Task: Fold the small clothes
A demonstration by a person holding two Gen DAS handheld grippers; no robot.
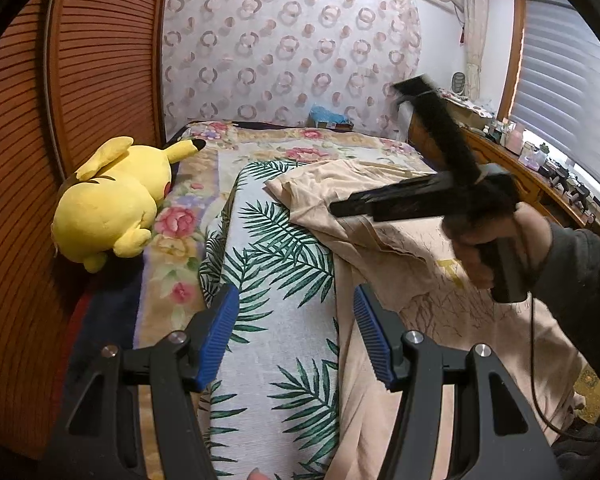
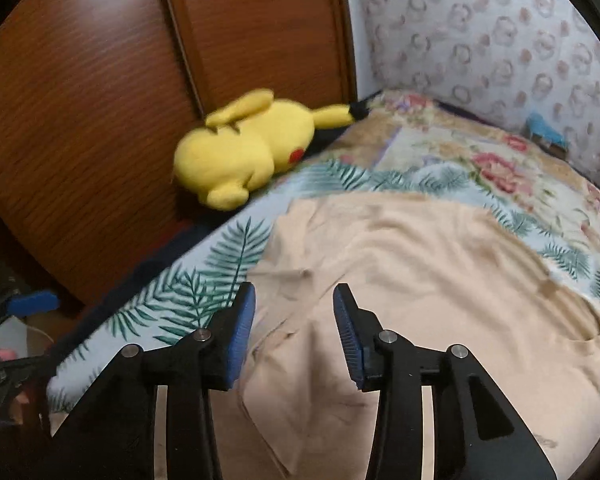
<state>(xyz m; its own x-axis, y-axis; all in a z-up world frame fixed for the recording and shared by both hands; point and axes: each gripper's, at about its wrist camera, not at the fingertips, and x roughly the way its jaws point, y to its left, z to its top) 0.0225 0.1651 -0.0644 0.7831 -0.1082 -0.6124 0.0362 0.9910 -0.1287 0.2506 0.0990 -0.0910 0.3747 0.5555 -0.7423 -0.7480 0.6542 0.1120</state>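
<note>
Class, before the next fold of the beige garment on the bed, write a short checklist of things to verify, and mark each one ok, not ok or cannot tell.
1. Left tongs open and empty: ok.
2. Right tongs open, nothing between the pads: ok.
3. Beige garment lies flat: not ok, creased, with a layer already folded over.
4. Yellow plush toy clear of the garment: ok, it lies apart by the wooden panel.
5. Palm-leaf cloth under the garment smooth: ok where visible.
6. Garment's near hem inside the bed edge: cannot tell, out of view.

Beige garment [image 1: 432,280] cut off by frame edge; right tongs [image 1: 352,210] motion-blurred.
</note>
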